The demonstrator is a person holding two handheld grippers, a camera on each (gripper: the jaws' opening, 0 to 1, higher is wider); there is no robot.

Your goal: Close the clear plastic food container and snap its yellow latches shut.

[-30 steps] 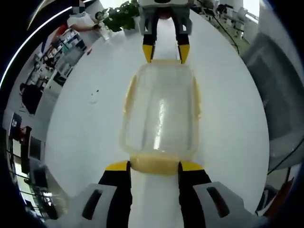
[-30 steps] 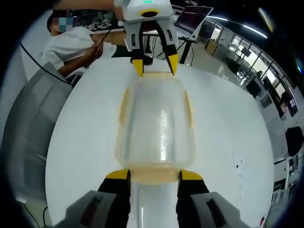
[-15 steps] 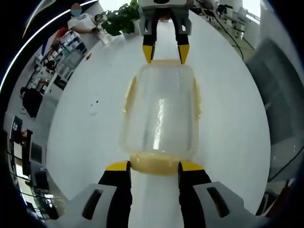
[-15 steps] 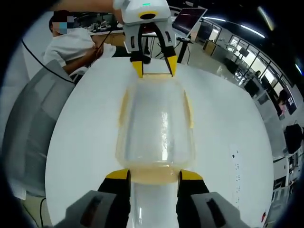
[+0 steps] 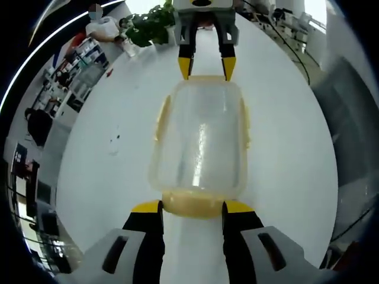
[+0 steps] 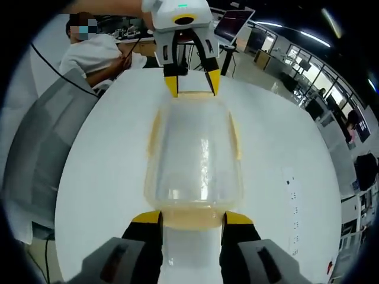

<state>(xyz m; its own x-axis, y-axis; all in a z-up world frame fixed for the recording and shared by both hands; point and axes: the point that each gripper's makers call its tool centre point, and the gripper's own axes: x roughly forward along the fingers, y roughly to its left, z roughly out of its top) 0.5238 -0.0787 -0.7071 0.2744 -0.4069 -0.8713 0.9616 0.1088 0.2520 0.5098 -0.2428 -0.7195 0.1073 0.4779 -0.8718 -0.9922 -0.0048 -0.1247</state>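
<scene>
The clear plastic container [image 5: 200, 142] lies lengthwise on the white table [image 5: 100, 160], with yellow latches on its long sides [image 5: 161, 118] and at both ends. My left gripper [image 5: 192, 207] is shut on the near end latch [image 5: 192, 203], one jaw at each side. At the far end, my right gripper [image 5: 206, 68] clasps the other end latch. In the right gripper view the same container [image 6: 195, 157] runs from my right gripper [image 6: 192, 218], on its near latch [image 6: 192, 220], to the left gripper [image 6: 192, 86]. Whether the side latches [image 6: 155, 133] are snapped down I cannot tell.
A grey chair [image 6: 41, 154] stands by the table edge, and a seated person [image 6: 95, 50] is behind it. A monitor [image 6: 237, 23] stands beyond the table. A potted plant [image 5: 148, 21] sits at the far edge. Another grey chair [image 5: 349, 118] is beside the table.
The room behind has shifted slightly in both views as the cameras moved. The container and both grippers keep the same places relative to each other.
</scene>
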